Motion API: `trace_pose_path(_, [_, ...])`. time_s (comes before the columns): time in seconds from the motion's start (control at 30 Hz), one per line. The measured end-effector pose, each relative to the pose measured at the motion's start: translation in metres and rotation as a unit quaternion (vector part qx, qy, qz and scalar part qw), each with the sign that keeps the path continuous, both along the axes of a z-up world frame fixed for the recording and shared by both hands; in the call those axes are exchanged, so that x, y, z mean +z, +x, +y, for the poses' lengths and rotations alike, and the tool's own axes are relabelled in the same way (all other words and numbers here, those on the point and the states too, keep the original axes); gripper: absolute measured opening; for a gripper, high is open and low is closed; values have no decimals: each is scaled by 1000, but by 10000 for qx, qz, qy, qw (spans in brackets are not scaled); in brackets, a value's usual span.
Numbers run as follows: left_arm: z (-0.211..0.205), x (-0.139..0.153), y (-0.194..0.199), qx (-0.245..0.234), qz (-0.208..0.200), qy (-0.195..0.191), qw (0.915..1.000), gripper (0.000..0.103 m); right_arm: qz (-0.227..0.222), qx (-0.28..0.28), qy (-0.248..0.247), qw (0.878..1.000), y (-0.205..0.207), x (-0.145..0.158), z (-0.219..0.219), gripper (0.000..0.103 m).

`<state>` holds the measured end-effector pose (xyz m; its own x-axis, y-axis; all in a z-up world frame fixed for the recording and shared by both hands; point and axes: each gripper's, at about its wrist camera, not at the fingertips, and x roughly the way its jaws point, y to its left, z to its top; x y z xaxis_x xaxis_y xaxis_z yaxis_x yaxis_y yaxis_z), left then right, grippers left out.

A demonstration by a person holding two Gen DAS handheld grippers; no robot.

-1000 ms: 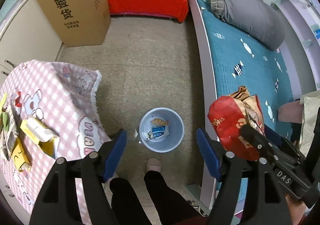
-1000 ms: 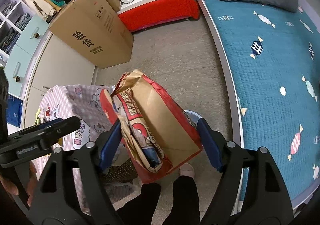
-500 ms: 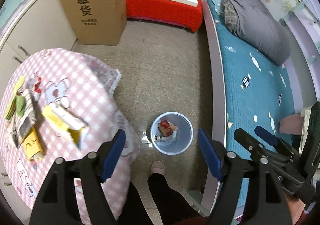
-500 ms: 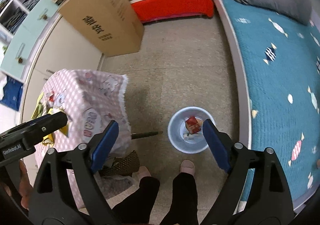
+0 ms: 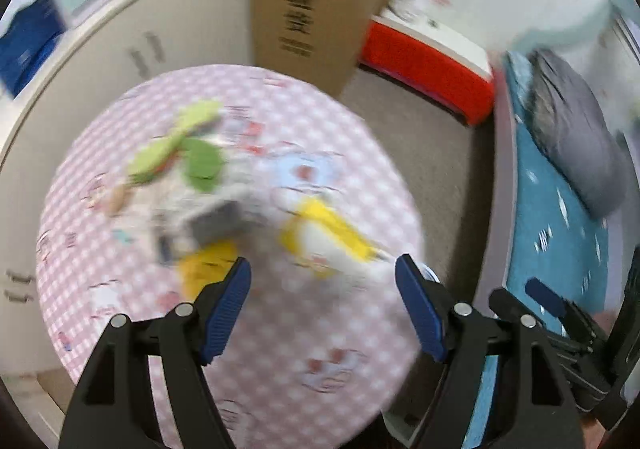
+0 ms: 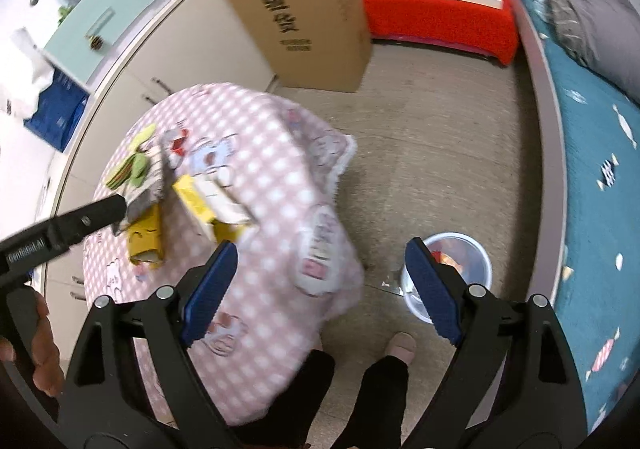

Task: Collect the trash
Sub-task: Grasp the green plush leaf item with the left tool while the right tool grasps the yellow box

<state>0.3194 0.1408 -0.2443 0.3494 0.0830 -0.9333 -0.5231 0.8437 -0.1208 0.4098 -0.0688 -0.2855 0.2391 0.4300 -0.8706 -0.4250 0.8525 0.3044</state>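
Observation:
Trash lies on the pink checked table (image 5: 320,349): a yellow and white carton (image 5: 324,237), a yellow wrapper (image 5: 208,265), a grey packet (image 5: 216,221) and green wrappers (image 5: 180,153), all blurred. My left gripper (image 5: 322,273) hangs open above the table, just short of the carton, with nothing between its fingers. Open and empty too, my right gripper (image 6: 320,253) is over the table's right edge (image 6: 340,209). The light blue bin (image 6: 456,277) stands on the floor behind its right finger with red trash inside. In the right wrist view the carton (image 6: 208,201) lies beside the left gripper's finger (image 6: 80,221).
A tall cardboard box (image 6: 304,9) and a red bench (image 6: 436,21) stand at the far wall. White cabinets (image 6: 168,49) run along the left. A bed with a teal cover (image 6: 592,177) fills the right. The person's legs and a slipper (image 6: 400,345) are between table and bin.
A second ago the right gripper held a red and brown paper bag above the bin; the bag then dropped in. Both views have since swung left from the bin to the table.

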Motion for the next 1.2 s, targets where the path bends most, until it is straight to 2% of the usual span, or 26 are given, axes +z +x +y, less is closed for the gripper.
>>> trace_pose_path(0.23, [85, -5, -22, 422, 53, 32, 9991, 73, -21, 125, -47, 9999, -5, -9, 65, 84])
trace_pose_path(0.5, [143, -36, -4, 196, 262, -26, 9995, 71, 18, -23, -225, 9997, -3, -30, 108, 84])
trace_pose_path(0.67, [161, -62, 16, -151, 437, -140, 9988, 55, 203, -115, -370, 9990, 2, -50, 123, 84])
trace_pose_path(0.73, [163, -70, 22, -329, 492, -199, 9980, 32, 257, -108, -365, 9989, 4, -56, 128, 85])
trace_pose_path(0.77, [163, -73, 23, -382, 520, -226, 9977, 30, 286, -76, -371, 9989, 4, -59, 131, 86])
trace_pose_path(0.83, [161, -75, 25, -498, 477, -232, 9974, 16, 319, 40, -439, 9985, 5, -64, 138, 86])
trace_pose_path(0.97, [158, -65, 22, -519, 234, -194, 9982, 11, 454, 142, -383, 9981, 7, -71, 143, 85])
trace_pose_path(1.0, [156, -62, 21, -517, 189, -163, 9984, 10, 473, 159, -362, 9981, 7, -71, 143, 82])
trace_pose_path(1.03, [154, -57, 20, -513, 141, -125, 9985, 10, 505, 201, -278, 9981, 7, -71, 142, 72])
trace_pose_path(1.13, [145, -37, 14, -473, -79, -33, 9988, 10, 472, 250, -229, 9983, 7, -65, 139, 54])
trace_pose_path(1.2, [137, -26, 12, -446, -199, 10, 9988, 10, 480, 231, -153, 9985, 8, -61, 134, 49])
